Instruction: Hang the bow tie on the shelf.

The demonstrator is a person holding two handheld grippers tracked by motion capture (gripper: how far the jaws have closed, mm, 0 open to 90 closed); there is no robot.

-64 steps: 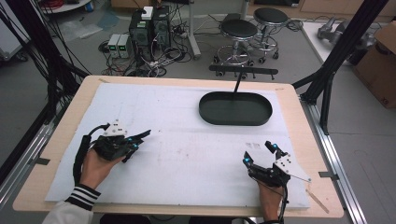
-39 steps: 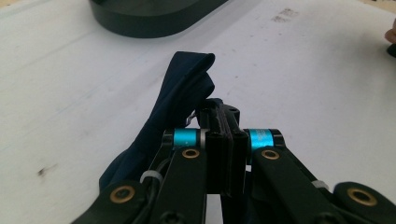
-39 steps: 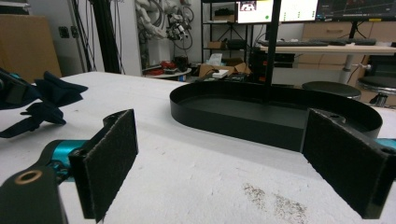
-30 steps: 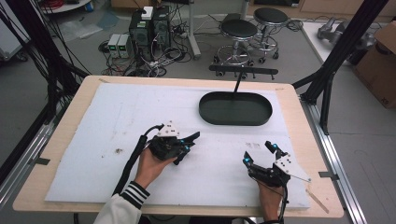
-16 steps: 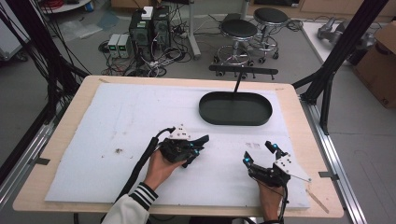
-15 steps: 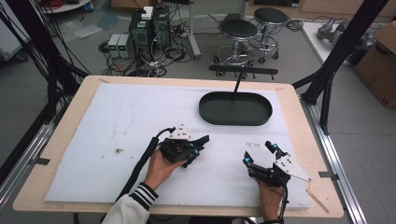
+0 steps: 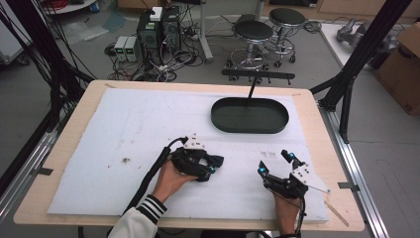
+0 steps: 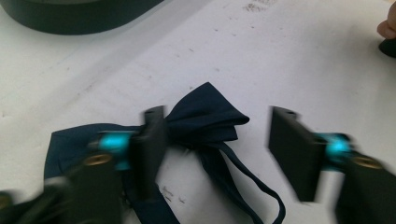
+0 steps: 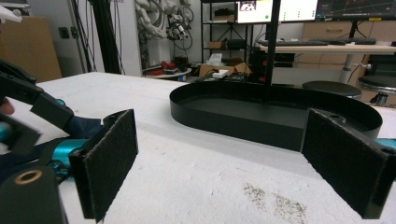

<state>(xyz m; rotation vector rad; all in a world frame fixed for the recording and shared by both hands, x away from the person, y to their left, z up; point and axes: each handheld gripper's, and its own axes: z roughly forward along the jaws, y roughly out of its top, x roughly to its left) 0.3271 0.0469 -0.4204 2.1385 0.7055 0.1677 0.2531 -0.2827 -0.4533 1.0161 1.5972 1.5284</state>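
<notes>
Navy bow tie [image 8: 205,116] lay between the open left tongs [image 8: 219,149].
Left tongs had crossed rightward to it; right tongs [image 7: 277,162] rested open, empty.

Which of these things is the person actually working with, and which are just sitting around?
In use, as far as I can judge:
- navy bow tie
- left gripper, open over it
- possibly the black oval tray
- right gripper, open, waiting

Just around:
- stools
- computer boxes on the floor
- cardboard box

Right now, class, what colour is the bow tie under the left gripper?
Dark navy blue bow tie, clearest in the left gripper view.
</notes>
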